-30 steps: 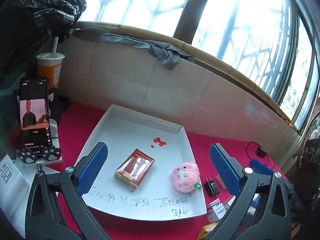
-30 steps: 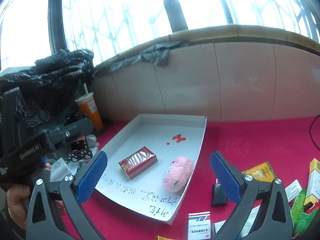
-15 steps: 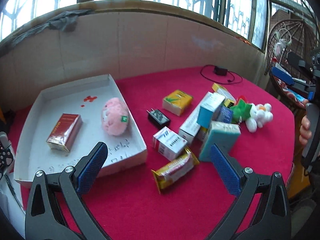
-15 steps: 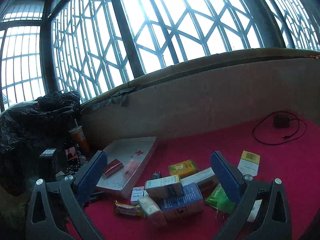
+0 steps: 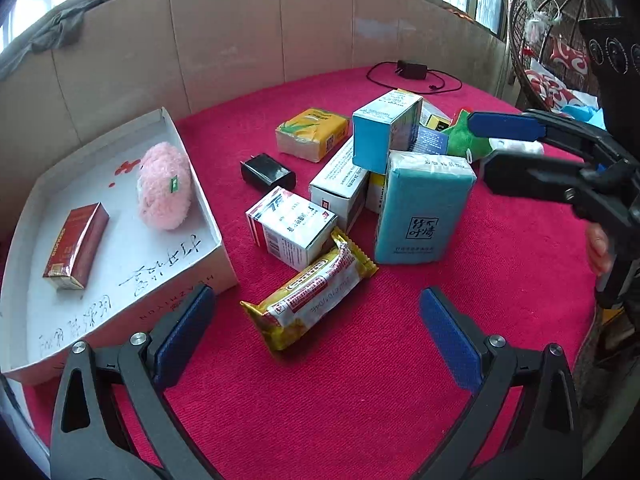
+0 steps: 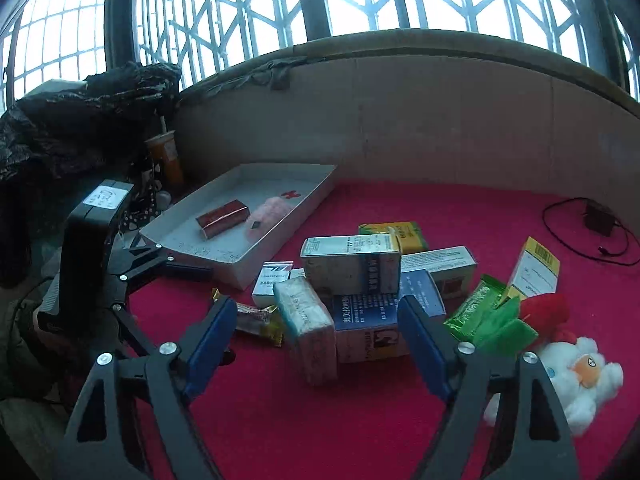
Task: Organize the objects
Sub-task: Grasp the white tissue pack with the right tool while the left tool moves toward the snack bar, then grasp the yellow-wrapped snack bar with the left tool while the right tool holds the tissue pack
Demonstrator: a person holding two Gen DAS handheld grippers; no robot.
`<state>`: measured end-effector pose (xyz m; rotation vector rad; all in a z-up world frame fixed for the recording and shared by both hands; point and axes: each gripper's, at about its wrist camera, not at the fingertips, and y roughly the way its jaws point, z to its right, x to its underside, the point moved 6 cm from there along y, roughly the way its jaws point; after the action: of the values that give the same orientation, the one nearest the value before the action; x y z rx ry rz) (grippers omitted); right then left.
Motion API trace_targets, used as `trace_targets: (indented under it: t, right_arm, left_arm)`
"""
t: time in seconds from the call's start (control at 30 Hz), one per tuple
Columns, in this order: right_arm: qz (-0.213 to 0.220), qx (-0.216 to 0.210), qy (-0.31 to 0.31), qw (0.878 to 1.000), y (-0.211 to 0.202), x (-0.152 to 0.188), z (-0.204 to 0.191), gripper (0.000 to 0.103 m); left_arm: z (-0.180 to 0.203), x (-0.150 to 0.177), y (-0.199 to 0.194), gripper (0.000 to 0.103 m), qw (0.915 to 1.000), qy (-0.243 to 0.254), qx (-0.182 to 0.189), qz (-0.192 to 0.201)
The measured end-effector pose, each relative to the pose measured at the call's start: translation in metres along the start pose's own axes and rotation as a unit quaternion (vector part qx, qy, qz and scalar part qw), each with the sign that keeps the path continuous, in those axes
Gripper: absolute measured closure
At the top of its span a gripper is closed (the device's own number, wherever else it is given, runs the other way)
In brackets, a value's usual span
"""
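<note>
The left claw (image 5: 316, 332) stands open and empty just above the yellow snack bar wrapper (image 5: 310, 294), which lies on the red-covered counter (image 5: 360, 380) beside the white box lid (image 5: 216, 236) serving as the tray. The right claw (image 6: 316, 338) has just been narrowing; its blue pads flank the teal tissue pack (image 6: 308, 332) and the dark blue carton (image 6: 372, 320) without pressing either, so it grips nothing.

This looks like the reach step: each claw is lining up on an item of the loose pile. Next, each needs to settle on one item and close.

Already in the tray are a red cigarette pack (image 5: 76, 248) and a pink plush (image 5: 164, 192). Handwritten Chinese characters run along the tray floor, and "HUAZHIYAN" seems printed on its wall; the tissue pack bears a boxed Chinese mark.
</note>
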<state>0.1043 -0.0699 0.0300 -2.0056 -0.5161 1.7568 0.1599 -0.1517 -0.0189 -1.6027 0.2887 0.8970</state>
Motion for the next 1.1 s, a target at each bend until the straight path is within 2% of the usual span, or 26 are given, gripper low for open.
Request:
trace_targets:
  t: [0.17, 0.2, 0.27, 0.3, 0.33, 0.4, 0.5, 0.63, 0.73, 0.97, 1.1]
  right_arm:
    - [-0.04, 0.005, -0.022, 0.999, 0.036, 0.005, -0.009, 0.029]
    - [-0.046, 0.007, -0.022, 0.999, 0.041, 0.007, -0.009, 0.032]
    - [-0.041, 0.014, -0.029, 0.999, 0.042, 0.007, -0.009, 0.041]
    - [-0.044, 0.01, -0.031, 0.998, 0.042, 0.007, -0.01, 0.056]
    - [-0.046, 0.009, -0.034, 0.998, 0.041, 0.008, -0.011, 0.067]
    - [-0.056, 0.003, -0.037, 0.998, 0.037, 0.011, -0.012, 0.078]
    - [-0.048, 0.006, -0.026, 0.998, 0.023, 0.015, -0.008, 0.078]
    - [-0.038, 0.019, 0.018, 0.999, -0.004, 0.024, 0.014, 0.078]
    - [-0.035, 0.033, 0.055, 0.997, -0.023, 0.029, 0.035, 0.078]
    - [-0.036, 0.037, 0.087, 0.995, -0.038, 0.039, 0.051, 0.078]
    - [-0.041, 0.027, 0.087, 0.995, -0.03, 0.044, 0.044, 0.078]
  left_arm:
    - [-0.007, 0.003, 0.0, 0.0, 0.9999, -0.009, -0.002, -0.004]
    - [-0.007, 0.003, 0.001, 0.0, 1.0, -0.008, 0.0, -0.004]
    - [-0.006, 0.001, 0.003, 0.0, 1.0, -0.005, 0.004, -0.006]
    - [-0.006, 0.001, 0.005, 0.0, 0.9999, -0.006, 0.006, -0.008]
    - [-0.005, 0.0, 0.008, 0.0, 0.9999, -0.007, 0.008, -0.011]
    - [-0.003, 0.0, 0.013, 0.0, 0.9997, -0.007, 0.013, -0.017]
    - [0.004, 0.0, 0.017, 0.0, 0.9995, 0.002, 0.021, -0.024]
    - [0.024, 0.006, 0.015, 0.006, 0.9964, 0.022, 0.07, -0.043]
    - [0.038, 0.01, 0.012, 0.006, 0.9941, 0.039, 0.089, -0.049]
    - [0.022, -0.006, 0.017, 0.006, 0.9966, 0.022, 0.069, -0.038]
    - [0.02, -0.006, 0.031, 0.007, 0.9956, 0.026, 0.069, -0.058]
